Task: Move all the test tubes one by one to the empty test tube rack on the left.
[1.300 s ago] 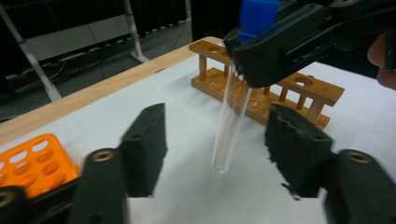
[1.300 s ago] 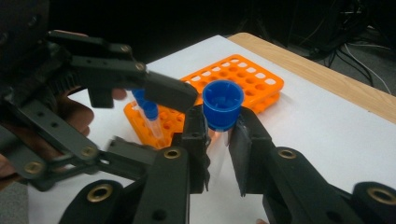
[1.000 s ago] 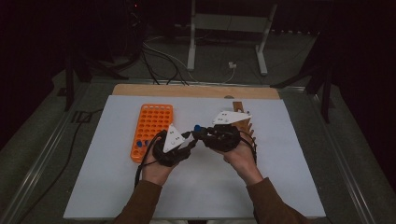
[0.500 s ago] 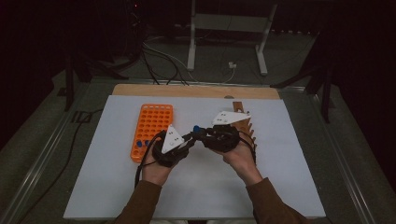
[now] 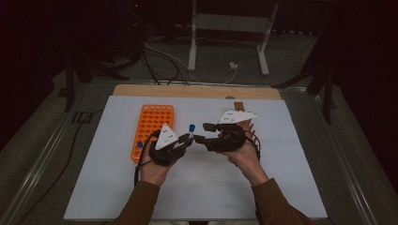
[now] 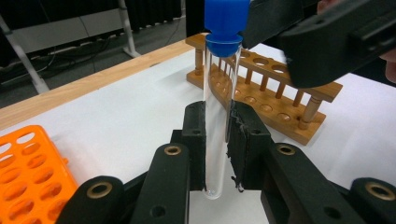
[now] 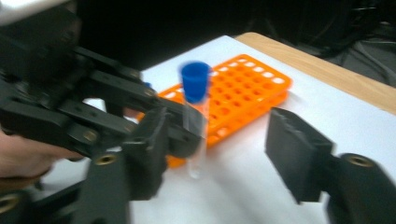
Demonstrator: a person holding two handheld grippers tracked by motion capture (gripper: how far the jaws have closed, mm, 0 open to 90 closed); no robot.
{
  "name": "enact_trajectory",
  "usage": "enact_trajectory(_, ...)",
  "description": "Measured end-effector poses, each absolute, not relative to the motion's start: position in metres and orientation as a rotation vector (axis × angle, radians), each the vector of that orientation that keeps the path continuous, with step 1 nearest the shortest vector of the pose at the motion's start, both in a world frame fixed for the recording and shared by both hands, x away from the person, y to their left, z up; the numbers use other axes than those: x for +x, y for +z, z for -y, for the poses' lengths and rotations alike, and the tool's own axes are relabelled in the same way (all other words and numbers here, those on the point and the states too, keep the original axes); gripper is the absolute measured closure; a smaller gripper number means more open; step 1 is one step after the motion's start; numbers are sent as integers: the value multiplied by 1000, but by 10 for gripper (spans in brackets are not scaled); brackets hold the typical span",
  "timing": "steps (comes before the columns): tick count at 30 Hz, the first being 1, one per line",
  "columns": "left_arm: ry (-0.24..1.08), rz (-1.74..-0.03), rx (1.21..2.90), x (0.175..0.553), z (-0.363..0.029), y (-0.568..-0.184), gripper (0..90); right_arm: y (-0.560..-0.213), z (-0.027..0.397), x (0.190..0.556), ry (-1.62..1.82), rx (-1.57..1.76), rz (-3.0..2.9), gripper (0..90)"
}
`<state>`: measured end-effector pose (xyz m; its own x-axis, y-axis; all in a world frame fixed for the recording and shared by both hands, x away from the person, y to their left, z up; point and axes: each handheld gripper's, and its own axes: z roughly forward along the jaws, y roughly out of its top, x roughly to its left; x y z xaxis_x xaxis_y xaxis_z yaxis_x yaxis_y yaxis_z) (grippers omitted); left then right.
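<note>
Left hand-held gripper [image 6: 216, 140] is pinching clear glass test tube with blue cap [image 6: 219, 112] upright | right hand-held gripper [image 7: 219, 154] is standing spread, jaws just opening beside tube.

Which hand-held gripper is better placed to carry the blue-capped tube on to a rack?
Left. The left hand-held gripper is clamped on the blue-capped tube, holding it upright. The right hand-held gripper has just been opening, its pads apart from the glass. The orange rack lies beside the left hand.

In the left gripper view, the top edge crops the tube's blue cap [image 6: 226, 21]. The right gripper view is motion-blurred. The wooden rack [image 5: 239, 107] is largely hidden behind the right gripper [image 5: 202, 132].
</note>
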<state>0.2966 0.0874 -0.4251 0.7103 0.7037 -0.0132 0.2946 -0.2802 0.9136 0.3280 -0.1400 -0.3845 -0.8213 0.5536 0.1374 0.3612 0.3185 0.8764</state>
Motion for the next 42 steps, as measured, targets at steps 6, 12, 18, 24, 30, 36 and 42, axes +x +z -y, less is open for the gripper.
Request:
enact_trajectory(6,482,-793,1842,296,-96,-422,783,-389,150,330,1451,899,-2337,158)
enact_trajectory(12,480,-816,1818,293,-110,-421,782,-394,164,332,1429,950,-2282,65)
enact_trajectory(18,486,-834,1788,288,-128,-419,783,-401,181,336,1418,1003,-2245,14)
enact_trajectory(24,509,-835,1758,281,-151,-415,782,-404,194,337,1401,1040,-2205,0)
enact_trajectory(30,530,-847,1707,271,-179,-413,782,-404,203,337,1403,1062,-2179,0)
enact_trajectory(36,570,-876,1683,262,-204,-413,782,-407,210,337,1403,1087,-2165,0)
enact_trajectory(42,594,-901,1664,257,-222,-418,782,-409,216,336,1400,1098,-2148,0)
